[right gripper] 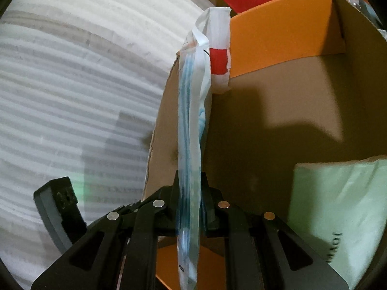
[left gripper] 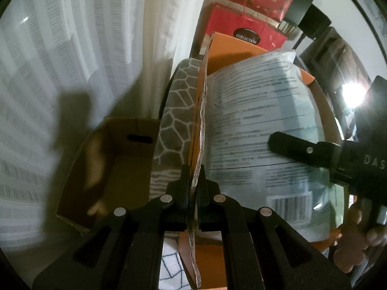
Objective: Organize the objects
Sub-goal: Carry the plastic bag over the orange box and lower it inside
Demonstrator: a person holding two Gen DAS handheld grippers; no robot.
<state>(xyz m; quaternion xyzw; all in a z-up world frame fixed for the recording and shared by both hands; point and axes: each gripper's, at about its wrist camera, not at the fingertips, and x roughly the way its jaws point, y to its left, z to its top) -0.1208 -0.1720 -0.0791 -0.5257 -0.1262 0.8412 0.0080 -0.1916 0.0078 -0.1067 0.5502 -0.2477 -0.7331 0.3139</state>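
Left wrist view: shows left gripper (left gripper: 193,181) pinched together on the raw edge of a cardboard flap (left gripper: 202,111), orange on one side.
Reason for this hold: probably to keep the flap upright and the orange box (left gripper: 229,46) open for loading.
Right wrist view: shows right gripper (right gripper: 191,188) clamped on a flat plastic packet (right gripper: 191,133) with blue contents, seen edge-on, reaching forward past the fingertips.
Packet position: over the box mouth, just beside the brown box wall (right gripper: 164,130), not yet lying on the floor of the box.
Same packet from the left side: printed face with a barcode, turned toward the camera (left gripper: 261,125).
Already inside: a pale green pack (right gripper: 338,205) in the near right corner.
Beside the orange box: a grey patterned cushion (left gripper: 176,106), then an open brown carton (left gripper: 108,164) by the white curtain (left gripper: 72,72).
Behind: a red bag (left gripper: 241,29) marked COLLECTION.
Step judged: lowering the packet into the box.
Risk judged: thin packet may bend or catch on the flap edge.
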